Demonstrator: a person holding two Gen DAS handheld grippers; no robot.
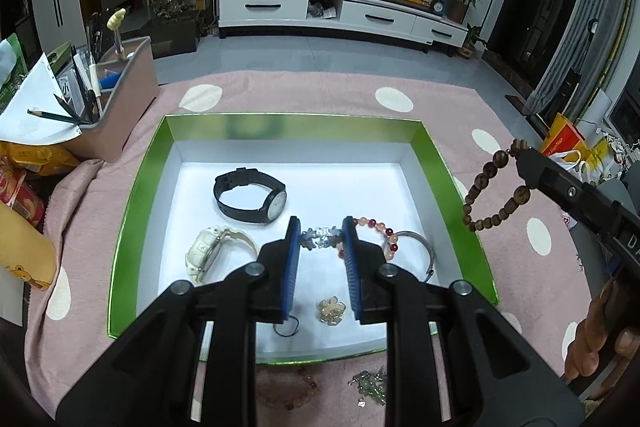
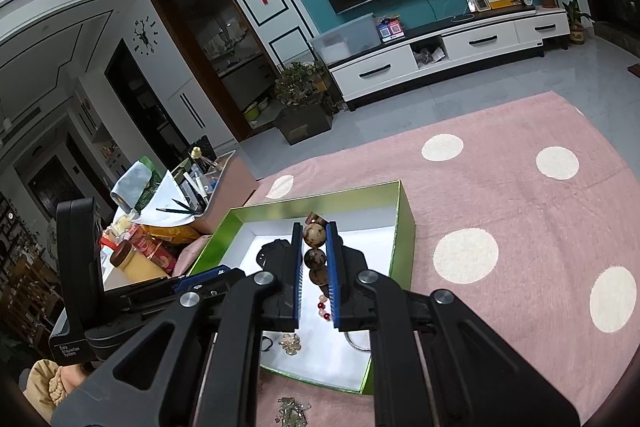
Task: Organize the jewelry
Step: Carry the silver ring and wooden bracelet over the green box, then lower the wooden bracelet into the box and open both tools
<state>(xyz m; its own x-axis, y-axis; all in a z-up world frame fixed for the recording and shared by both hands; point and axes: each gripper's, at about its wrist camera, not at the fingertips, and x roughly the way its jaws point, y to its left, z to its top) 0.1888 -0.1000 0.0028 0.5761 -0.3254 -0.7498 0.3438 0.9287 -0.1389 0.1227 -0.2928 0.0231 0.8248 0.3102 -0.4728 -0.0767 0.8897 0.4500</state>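
The right tongs point(image 2: 314, 227) clench a brown wooden-bead bracelet point(image 1: 494, 183), which hangs above the right wall of the green-rimmed, white-floored box point(image 1: 444, 167). The left tongs point(image 1: 322, 233) grasp a silver flower-link bracelet point(image 1: 320, 237) over the box. Inside lie a black wristwatch point(image 1: 252, 195), a cream wristwatch point(image 1: 212, 253) and a red-and-orange bead bracelet point(image 1: 380, 231). A beige pencil holder point(image 1: 120, 107) stands far left on the pink dotted tabletop point(image 1: 320, 95).

A green box point(image 1: 132, 211) has a white floor. In it lie a black watch point(image 1: 250, 197), a cream watch point(image 1: 208, 253) at seven o'clock of it, and red-and-peach beads point(image 1: 380, 231). The brown bead bracelet point(image 1: 486, 187) is mottled. The tablecloth point(image 1: 320, 95) is pink with cream dots.
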